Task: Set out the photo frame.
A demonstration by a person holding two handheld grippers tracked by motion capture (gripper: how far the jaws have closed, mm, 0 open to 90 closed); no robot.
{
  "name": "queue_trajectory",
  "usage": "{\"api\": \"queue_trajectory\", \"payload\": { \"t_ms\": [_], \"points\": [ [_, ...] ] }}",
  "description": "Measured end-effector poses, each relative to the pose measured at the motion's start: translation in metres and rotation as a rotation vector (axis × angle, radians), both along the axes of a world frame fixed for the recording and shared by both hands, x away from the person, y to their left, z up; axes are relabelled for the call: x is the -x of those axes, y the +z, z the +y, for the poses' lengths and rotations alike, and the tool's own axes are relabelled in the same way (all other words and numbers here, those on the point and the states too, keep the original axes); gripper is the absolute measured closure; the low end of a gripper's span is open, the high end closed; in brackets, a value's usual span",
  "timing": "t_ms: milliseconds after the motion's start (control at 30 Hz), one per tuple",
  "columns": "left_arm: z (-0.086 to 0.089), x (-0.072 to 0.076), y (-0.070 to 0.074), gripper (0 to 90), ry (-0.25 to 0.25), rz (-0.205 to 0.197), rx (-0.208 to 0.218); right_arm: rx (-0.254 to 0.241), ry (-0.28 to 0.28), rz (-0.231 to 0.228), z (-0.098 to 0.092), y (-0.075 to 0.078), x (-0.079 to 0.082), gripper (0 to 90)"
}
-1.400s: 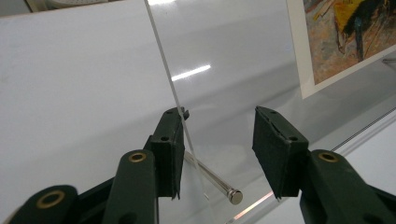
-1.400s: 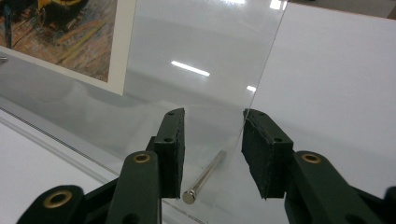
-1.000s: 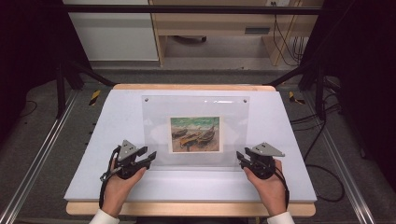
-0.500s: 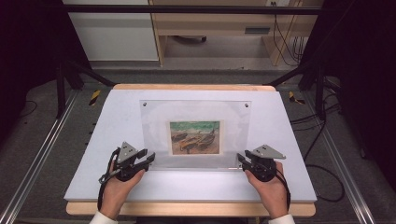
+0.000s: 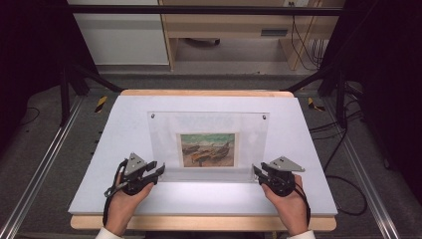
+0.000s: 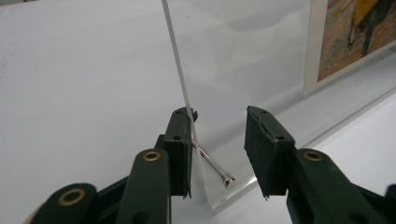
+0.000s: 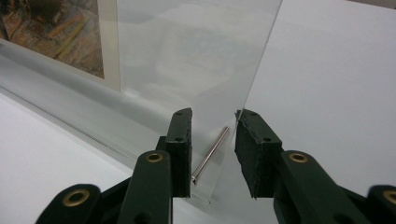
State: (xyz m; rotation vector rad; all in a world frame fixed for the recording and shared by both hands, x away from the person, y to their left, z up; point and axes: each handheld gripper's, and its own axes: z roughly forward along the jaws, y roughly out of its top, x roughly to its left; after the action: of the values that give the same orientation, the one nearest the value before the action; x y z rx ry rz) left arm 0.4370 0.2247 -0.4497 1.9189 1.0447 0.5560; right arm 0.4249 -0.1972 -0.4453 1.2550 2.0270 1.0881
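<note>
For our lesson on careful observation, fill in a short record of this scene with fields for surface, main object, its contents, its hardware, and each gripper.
surface: white table top
main object: clear acrylic frame, standing upright
contents: painted picture in the frame's middle
hardware: metal pin at the lower left corner, metal pin at right at the lower right corner
left gripper: jaws straddle the lower left corner, have just been closing
right gripper: jaws straddle the lower right corner, have just been closing

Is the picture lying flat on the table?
No: in the high view the clear frame stands upright on the white table, with the picture held upright in it.
</note>
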Motion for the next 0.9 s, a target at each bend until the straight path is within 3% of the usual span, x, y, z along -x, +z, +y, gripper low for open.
{"api": "queue_trajectory", "payload": {
  "t_ms": [900],
  "points": [
    [-0.0001,0.0039,-0.0006,62.4,-0.004,0.0,0.001,-0.003,0.004,0.008,-0.0009,-0.0008,0.0016,66.5]
  ]
}}
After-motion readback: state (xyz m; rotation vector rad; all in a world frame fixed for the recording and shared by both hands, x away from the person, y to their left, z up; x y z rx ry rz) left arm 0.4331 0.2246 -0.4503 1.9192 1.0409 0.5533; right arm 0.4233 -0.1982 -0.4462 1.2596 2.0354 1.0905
